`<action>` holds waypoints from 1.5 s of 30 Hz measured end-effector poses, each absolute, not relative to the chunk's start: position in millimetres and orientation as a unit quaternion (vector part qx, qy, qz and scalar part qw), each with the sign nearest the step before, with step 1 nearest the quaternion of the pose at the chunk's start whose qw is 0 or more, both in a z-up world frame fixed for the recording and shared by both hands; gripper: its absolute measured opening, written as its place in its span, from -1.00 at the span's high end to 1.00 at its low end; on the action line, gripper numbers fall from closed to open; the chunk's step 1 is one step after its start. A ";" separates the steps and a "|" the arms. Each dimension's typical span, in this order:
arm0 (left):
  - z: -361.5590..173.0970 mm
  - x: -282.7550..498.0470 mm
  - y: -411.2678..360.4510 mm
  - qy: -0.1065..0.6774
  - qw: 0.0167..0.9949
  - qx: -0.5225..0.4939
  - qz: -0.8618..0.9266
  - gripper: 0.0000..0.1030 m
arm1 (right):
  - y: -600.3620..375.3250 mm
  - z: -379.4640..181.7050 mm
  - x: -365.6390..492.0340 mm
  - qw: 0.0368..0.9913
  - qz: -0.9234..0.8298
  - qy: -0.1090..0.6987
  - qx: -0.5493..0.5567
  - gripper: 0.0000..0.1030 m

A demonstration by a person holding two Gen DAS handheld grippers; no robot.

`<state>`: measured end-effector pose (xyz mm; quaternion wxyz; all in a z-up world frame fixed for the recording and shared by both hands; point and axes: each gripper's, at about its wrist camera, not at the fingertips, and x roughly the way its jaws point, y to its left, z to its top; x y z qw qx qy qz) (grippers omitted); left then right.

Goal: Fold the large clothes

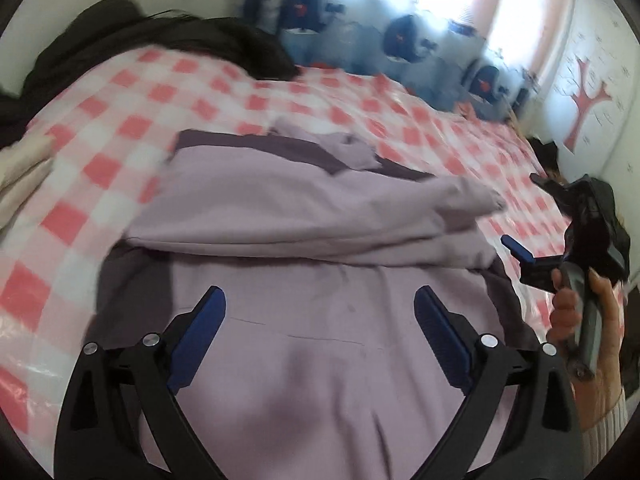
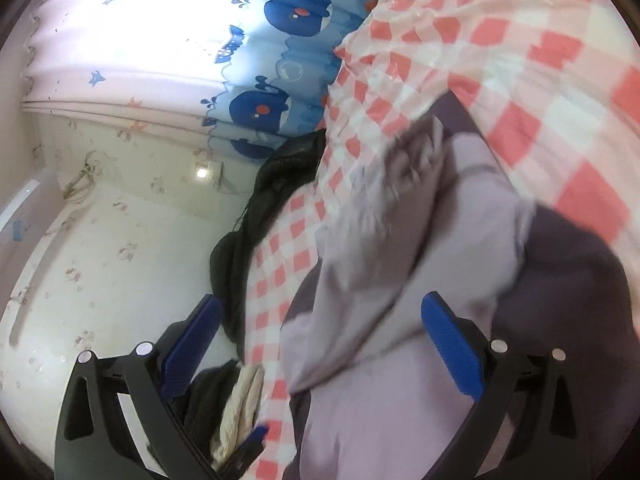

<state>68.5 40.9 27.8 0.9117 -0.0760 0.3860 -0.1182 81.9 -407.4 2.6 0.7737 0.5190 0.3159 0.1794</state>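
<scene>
A lilac garment (image 1: 300, 220) with dark purple edging lies partly folded on the pink-and-white checked bed cover (image 1: 120, 128). One sleeve is laid across its body. My left gripper (image 1: 320, 304) hovers just above the garment's near part, jaws wide apart with nothing between them. At the right edge of the left wrist view a hand holds my right gripper (image 1: 528, 220) beside the garment's right side. In the right wrist view, which is rolled sideways, my right gripper (image 2: 320, 316) is open over the lilac garment (image 2: 400, 280), gripping nothing.
Black clothes (image 1: 160, 36) are piled at the bed's far left, and beige cloth (image 1: 20, 176) lies at the left edge. A whale-print curtain (image 1: 400, 40) hangs behind the bed. A pale patterned wall (image 2: 120, 240) borders the bed, with black clothes (image 2: 272, 200) against it.
</scene>
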 end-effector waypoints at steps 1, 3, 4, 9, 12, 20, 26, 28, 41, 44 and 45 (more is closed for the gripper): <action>29.1 69.2 47.9 0.383 0.914 -0.074 -0.114 -0.77 | -407.4 3.8 97.2 0.780 0.157 0.328 0.509 -0.87; 29.8 71.3 64.2 0.370 0.921 -0.081 -0.091 -0.77 | -407.4 -0.7 119.9 0.785 0.119 0.352 0.496 -0.87; 28.8 73.7 69.2 0.373 0.919 -0.090 -0.091 -0.77 | -407.7 -5.0 127.7 0.782 0.118 0.359 0.496 -0.86; 9.3 90.6 107.1 0.404 0.892 -0.188 -0.072 -0.77 | -392.4 11.3 159.3 0.809 0.121 0.395 0.418 0.53; 12.1 87.2 120.6 0.379 0.900 -0.206 -0.063 -0.77 | -377.4 72.2 148.0 0.857 0.210 0.302 0.362 0.57; -11.8 102.6 129.4 0.411 0.883 -0.226 -0.032 -0.77 | -416.1 5.0 160.5 0.857 0.165 0.361 0.328 0.55; -40.6 117.6 123.4 0.462 0.861 -0.212 -0.024 -0.77 | -452.8 -51.7 147.2 0.810 0.133 0.441 0.363 -0.04; -36.6 117.2 121.4 0.460 0.866 -0.196 -0.030 -0.77 | -466.3 -26.7 130.3 0.820 0.115 0.432 0.358 -0.49; 8.9 -31.8 207.6 0.480 0.869 -0.113 -0.045 -0.78 | -483.7 -8.6 -122.1 0.747 0.189 0.543 0.333 -0.75; -9.9 -66.8 239.8 0.514 0.841 -0.163 -0.052 -0.78 | -480.5 -26.2 -146.6 0.724 0.210 0.548 0.363 -0.75; -15.3 -73.1 244.8 0.518 0.837 -0.170 -0.052 -0.78 | -477.2 -32.0 -152.5 0.718 0.215 0.550 0.368 -0.75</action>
